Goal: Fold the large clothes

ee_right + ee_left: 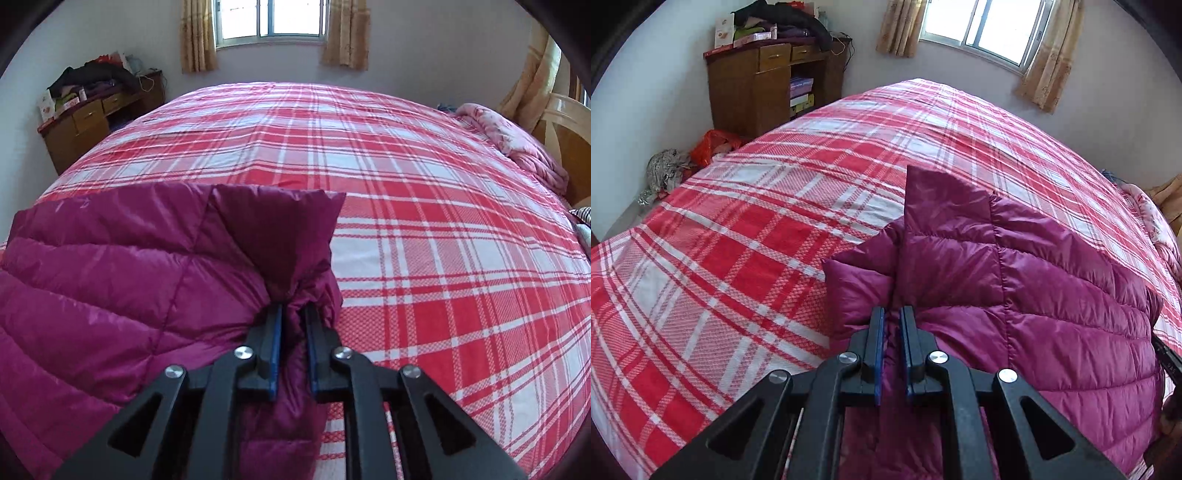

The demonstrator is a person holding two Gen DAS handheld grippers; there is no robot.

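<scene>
Jacket lower part cut off by frame; fabric hides jaws' tips.

Open plaid bed beyond and right of the magenta down jacket, flat and bare up to the far edge. Right of the jacket, far side: bunched pink quilt against the headboard. Left of the jacket, off the bed: wooden cabinet piled with clothes, red bag and crumpled bundle on the floor beside it.
</scene>
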